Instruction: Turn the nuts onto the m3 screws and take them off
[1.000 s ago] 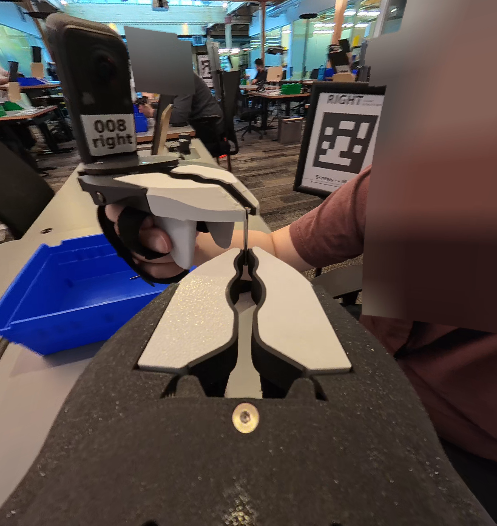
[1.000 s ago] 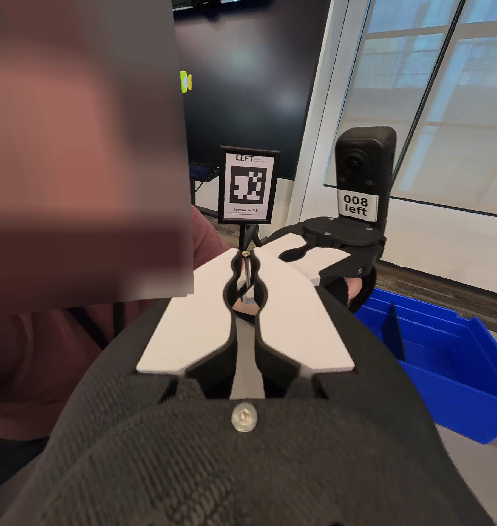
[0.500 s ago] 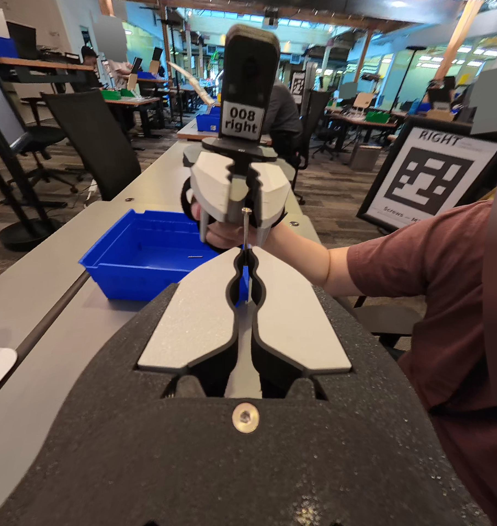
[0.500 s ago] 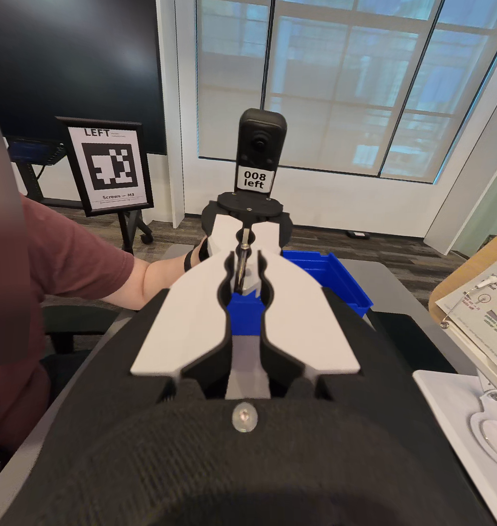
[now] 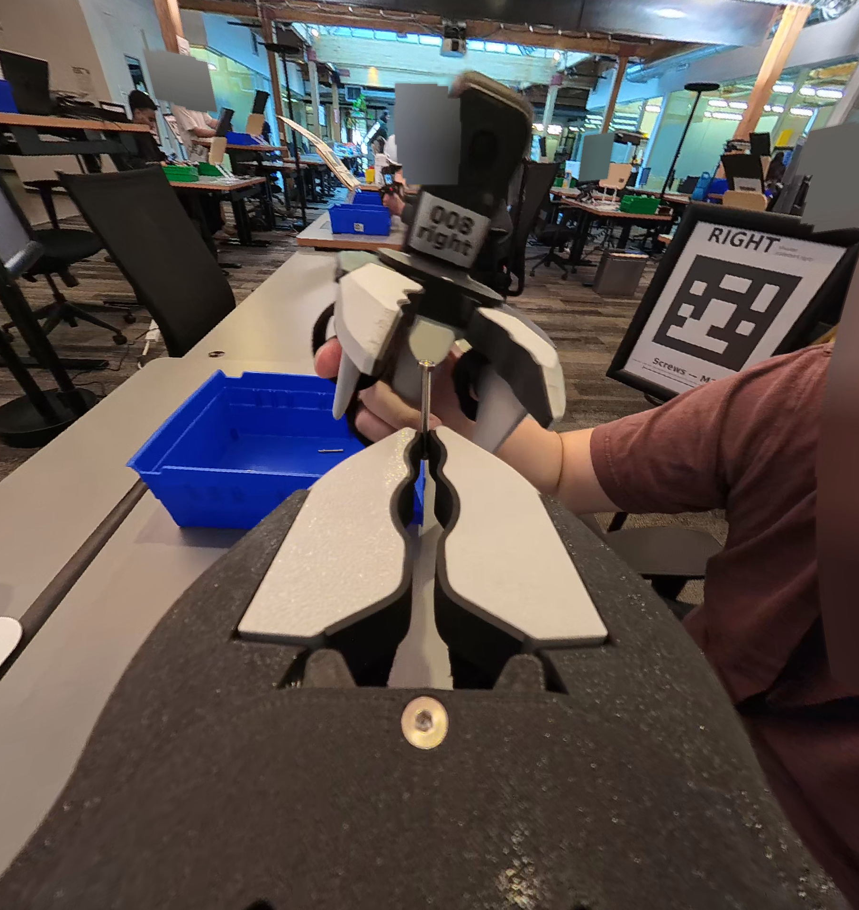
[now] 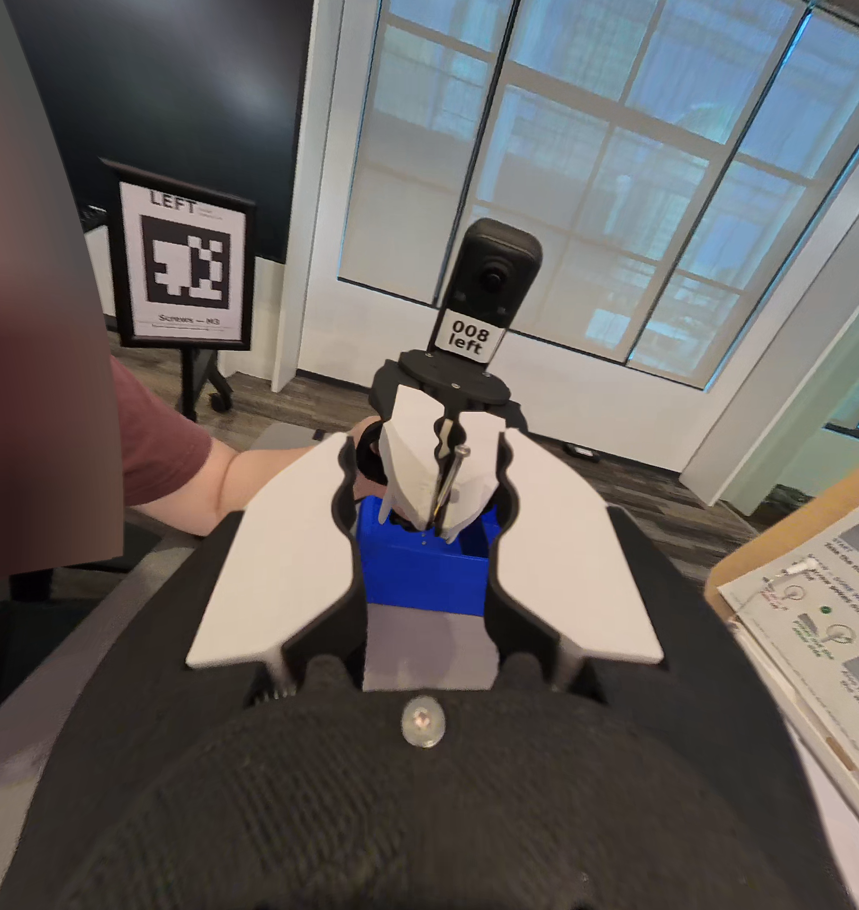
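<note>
My left gripper (image 5: 425, 436) is shut on the lower end of a thin steel m3 screw (image 5: 425, 399), which stands up out of its tips, head on top. My right gripper (image 6: 425, 440) is open and empty, its white fingers (image 6: 289, 541) spread wide on either side of the left gripper (image 6: 437, 527) and its screw (image 6: 451, 485). In the left wrist view the right gripper (image 5: 412, 428) faces me just behind the screw, jaws apart. I cannot make out a nut on the screw. Both grippers hover over the blue bin (image 5: 196, 472).
A loose screw (image 5: 331, 450) lies in the blue bin (image 6: 417, 571) on the grey table (image 5: 48, 517). A printed instruction sheet (image 6: 811, 615) lies at the right. Framed marker signs (image 5: 727, 310) (image 6: 186, 266) stand beside the table. A black chair (image 5: 146, 256) stands at the far side. Left and right tips are no more than a few centimetres apart.
My right gripper was shut around the top of the screw and has now opened and let go. Both grippers swung round over the blue bin. The left gripper kept hold of the screw.
</note>
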`<state>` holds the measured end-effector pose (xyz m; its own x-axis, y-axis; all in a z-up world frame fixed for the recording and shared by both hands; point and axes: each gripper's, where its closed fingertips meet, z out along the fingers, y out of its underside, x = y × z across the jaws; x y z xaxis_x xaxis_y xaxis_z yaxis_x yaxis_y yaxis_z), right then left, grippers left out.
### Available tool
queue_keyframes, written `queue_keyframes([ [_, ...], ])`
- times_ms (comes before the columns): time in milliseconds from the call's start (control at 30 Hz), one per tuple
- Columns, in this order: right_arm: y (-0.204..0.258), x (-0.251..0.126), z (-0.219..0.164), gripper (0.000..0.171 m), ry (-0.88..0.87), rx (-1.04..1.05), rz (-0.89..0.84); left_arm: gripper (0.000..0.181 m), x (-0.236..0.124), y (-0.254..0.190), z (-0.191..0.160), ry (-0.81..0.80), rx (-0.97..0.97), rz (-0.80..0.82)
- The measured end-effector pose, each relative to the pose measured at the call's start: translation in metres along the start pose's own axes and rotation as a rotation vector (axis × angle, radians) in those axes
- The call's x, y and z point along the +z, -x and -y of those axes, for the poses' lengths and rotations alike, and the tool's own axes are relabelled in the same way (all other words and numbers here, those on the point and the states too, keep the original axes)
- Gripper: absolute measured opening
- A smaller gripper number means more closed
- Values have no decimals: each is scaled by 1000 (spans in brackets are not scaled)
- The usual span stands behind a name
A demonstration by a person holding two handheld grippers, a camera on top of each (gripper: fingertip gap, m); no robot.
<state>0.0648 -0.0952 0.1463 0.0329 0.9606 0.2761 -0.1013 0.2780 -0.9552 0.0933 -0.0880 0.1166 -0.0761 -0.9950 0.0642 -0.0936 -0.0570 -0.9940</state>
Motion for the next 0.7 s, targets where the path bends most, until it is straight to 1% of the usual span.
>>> queue_keyframes([
  [100,-3,2,2,59,-6,-12,-45,2,-3,2,2,-12,-3,6],
  [500,1,7,-1,71,29,-5,-46,2,-10,13,7,-53,-26,62],
  [700,-3,3,2,71,17,1,-64,2,-13,15,8,-61,-36,62],
])
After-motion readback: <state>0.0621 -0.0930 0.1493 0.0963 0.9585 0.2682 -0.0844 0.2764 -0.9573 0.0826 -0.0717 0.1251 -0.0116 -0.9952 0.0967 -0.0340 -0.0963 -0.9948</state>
